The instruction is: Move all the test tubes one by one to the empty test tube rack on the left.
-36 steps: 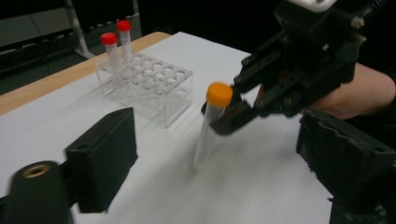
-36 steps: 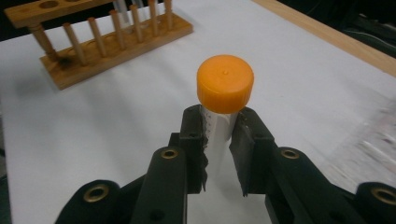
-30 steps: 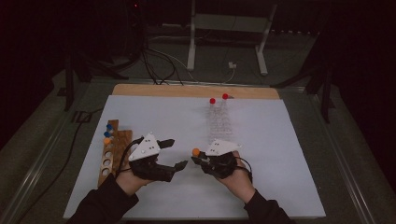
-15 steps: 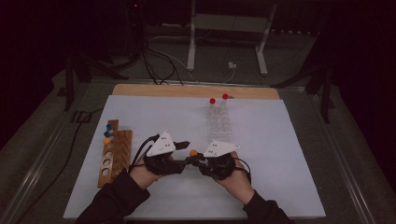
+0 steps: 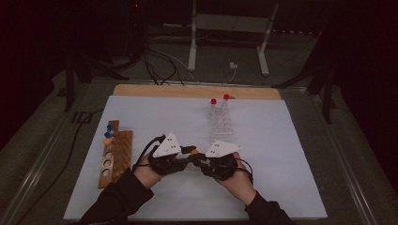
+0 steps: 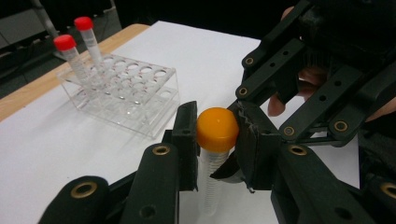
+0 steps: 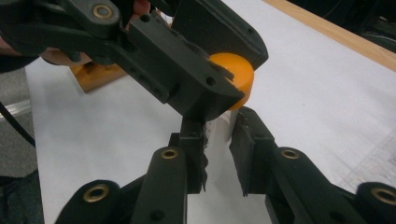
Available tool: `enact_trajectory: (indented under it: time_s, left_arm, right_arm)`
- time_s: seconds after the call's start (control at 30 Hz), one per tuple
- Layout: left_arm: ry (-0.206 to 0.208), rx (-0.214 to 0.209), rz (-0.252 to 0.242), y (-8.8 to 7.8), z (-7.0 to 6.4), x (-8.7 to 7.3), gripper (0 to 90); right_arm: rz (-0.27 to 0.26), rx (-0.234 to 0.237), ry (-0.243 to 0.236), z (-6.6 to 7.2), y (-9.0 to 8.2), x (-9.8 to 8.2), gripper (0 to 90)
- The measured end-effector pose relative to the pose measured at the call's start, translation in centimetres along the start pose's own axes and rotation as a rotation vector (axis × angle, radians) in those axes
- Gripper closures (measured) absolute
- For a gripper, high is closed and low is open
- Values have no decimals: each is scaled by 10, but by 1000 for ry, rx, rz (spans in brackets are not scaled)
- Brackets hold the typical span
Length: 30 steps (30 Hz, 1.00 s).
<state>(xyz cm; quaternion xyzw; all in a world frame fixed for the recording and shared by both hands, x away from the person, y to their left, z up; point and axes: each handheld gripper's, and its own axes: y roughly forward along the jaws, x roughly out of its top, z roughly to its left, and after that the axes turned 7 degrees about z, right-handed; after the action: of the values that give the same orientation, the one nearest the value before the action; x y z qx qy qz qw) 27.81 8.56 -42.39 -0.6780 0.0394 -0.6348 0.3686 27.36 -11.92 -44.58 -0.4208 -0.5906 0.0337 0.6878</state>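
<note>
A clear tube (image 7: 218,140) with an orange cap (image 6: 217,128) is held upright over the white mat. My right gripper (image 7: 219,135) is shut on the tube's body, just below the cap (image 7: 240,77). My left gripper (image 6: 217,122) has just been closing and its pads now press on the orange cap from both sides. In the high view the left gripper (image 5: 187,153) and the right gripper (image 5: 201,159) meet tip to tip near the front middle of the mat, with the cap (image 5: 194,151) between them.
A clear plastic rack (image 5: 219,123) stands behind the hands with two red-capped tubes (image 5: 213,101) at its far end. A wooden rack (image 5: 115,154) lies at the left, holding blue- and orange-capped tubes (image 5: 109,133). The white mat (image 5: 291,159) covers the table.
My left gripper has moved right, away from the wooden rack, to meet the right gripper, and its jaws have closed around the orange cap. The right hand has stayed still.
</note>
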Motion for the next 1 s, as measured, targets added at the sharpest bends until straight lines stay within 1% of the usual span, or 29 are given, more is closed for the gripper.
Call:
enact_trajectory:
  time_s: [0.03, 0.07, 0.1, 0.13, 0.17, 0.2, 0.23, 0.3, 0.37, 0.43, 0.53, 0.63, 0.67, 0.73, 0.83, 0.93, 1.0]
  left_arm:
    - [2, -2, 5, -1, 0, 0, 717]
    - [3, 6, 5, -1, 0, 1, 717]
    - [-1, 13, 3, -2, 0, 1, 717]
    - [-1, 16, 3, -3, 1, 1, 718]
    - [-8, 21, 2, -5, 1, 1, 718]
    - [-11, 29, 0, -6, 2, 2, 718]
    - [-11, 27, -3, -9, 3, 2, 718]
    - [-15, 42, -7, -14, 5, 2, 718]
    - [-18, 51, -8, -20, 6, 3, 718]
    - [-17, 63, -8, -26, 7, 2, 718]
    - [-19, 84, -9, -36, 11, 1, 718]
    - [-27, 110, -10, -47, 15, -1, 718]
    - [-31, 120, -12, -52, 16, -2, 718]
    - [-35, 139, -10, -60, 19, -5, 718]
    - [-44, 176, -13, -76, 24, -9, 718]
    - [-57, 228, -22, -92, 28, -14, 717]
    - [-76, 248, -33, -103, 32, -19, 717]
  right_arm:
    - [-5, 4, 2, 0, 0, 0, 739]
    - [-4, 15, 3, -1, 0, 1, 729]
    - [-6, 12, 0, -1, 0, 1, 671]
    - [-13, 9, 9, -2, -1, 1, 627]
    - [-16, 18, 16, -3, -2, 1, 600]
    - [-18, 15, 18, -4, -3, 1, 560]
    - [-25, 5, 24, -5, -4, 1, 516]
    - [-40, 0, 37, -8, -8, 1, 466]
    - [-55, -14, 47, -11, -11, 0, 394]
    - [-63, -32, 56, -13, -14, 0, 306]
    - [-74, -43, 74, -16, -17, -1, 216]
    - [-90, -53, 94, -19, -18, -1, 145]
    - [-90, -58, 97, -20, -19, -2, 141]
    - [-94, -62, 103, -21, -19, -2, 97]
    - [-94, -58, 110, -22, -20, -2, 25]
    - [-103, -45, 124, -24, -21, -3, 15]
    - [-114, -32, 134, -27, -22, -4, 15]
